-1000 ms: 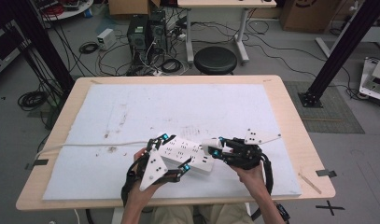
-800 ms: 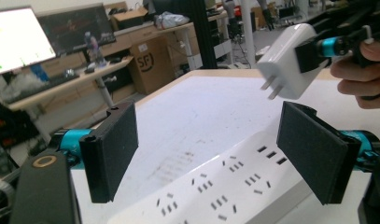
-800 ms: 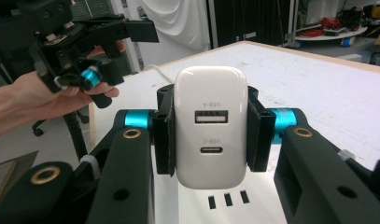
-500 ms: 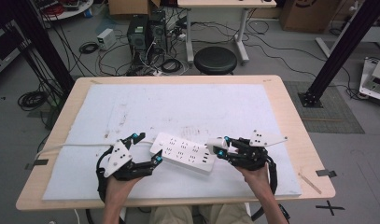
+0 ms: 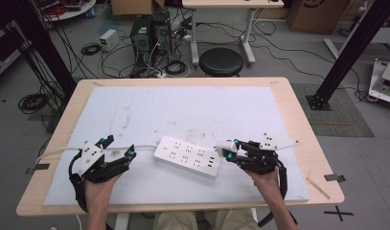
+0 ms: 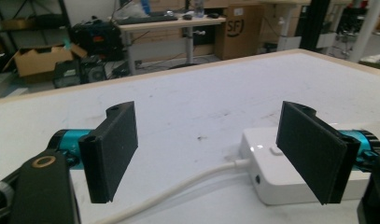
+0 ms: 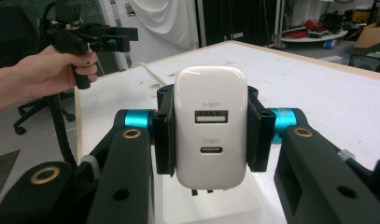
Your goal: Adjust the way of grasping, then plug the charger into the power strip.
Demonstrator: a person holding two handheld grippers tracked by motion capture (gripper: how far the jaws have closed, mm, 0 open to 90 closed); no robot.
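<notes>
White charger (image 7: 210,128) pinched in right tool (image 7: 210,135), ports facing camera; left tool (image 6: 215,151) spread.

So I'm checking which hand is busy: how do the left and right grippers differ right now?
The left gripper is open, with nothing between its fingers; the right gripper is shut on a white charger. The left one sits off the cable end of the power strip; the right one holds the charger at the strip's other end. Both are black with teal fittings, each held in a hand.

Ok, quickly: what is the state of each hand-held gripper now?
Left hand-held gripper: open, holding nothing.
Right hand-held gripper: closed on the white USB charger.
</notes>
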